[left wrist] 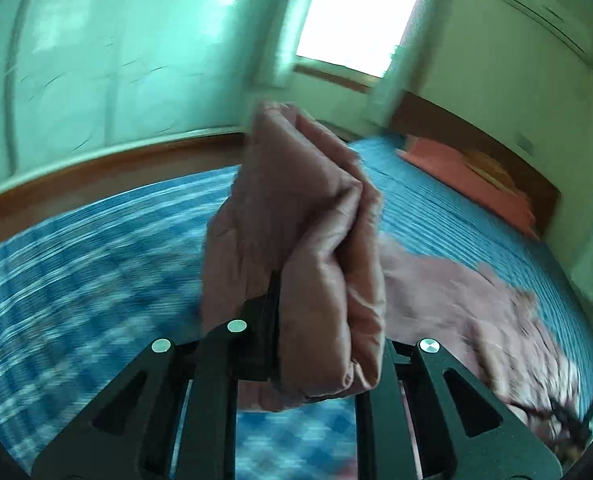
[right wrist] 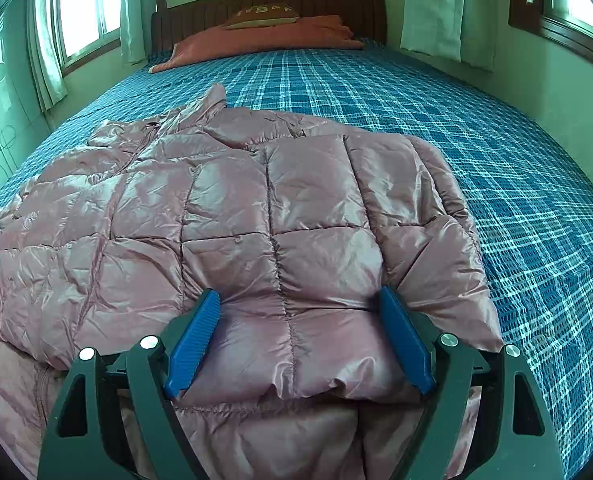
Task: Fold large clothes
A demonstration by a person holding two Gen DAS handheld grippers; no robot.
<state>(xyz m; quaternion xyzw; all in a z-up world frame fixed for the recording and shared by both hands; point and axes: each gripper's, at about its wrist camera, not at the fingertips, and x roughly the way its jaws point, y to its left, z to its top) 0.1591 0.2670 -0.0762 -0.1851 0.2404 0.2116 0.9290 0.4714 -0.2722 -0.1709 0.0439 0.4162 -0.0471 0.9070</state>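
Your left gripper (left wrist: 316, 320) is clenched on a thick bunch of the pink jacket (left wrist: 296, 240), which stands up out of the jaws toward twelve o'clock in the left wrist view. That view is badly smeared, so you cannot judge from it how deep the bite goes. The likely failure is the slick shell sliding out of the pads: the fabric is glossy and slippery, and the bundle is puffy, so the jaws may be squeezing air and filling rather than cloth. A fast swing would make that worse.

Your right gripper (right wrist: 300, 340) is released, its blue ribbed pads (right wrist: 194, 340) spread wide at either side of a quilted panel near the hem, at six o'clock in the right wrist view. The jacket swells up between them but I judge it is not pinched. If the left side pulls while this side is unheld, the whole jacket (right wrist: 232, 216) may drag across the bed (right wrist: 496, 160) instead of folding.

The jacket lies spread over the blue checked bedspread, filling the view from nine o'clock to three. It is shiny, crinkled, stitched into soft square pockets. The bedspread looks woven and flat, offering little friction.
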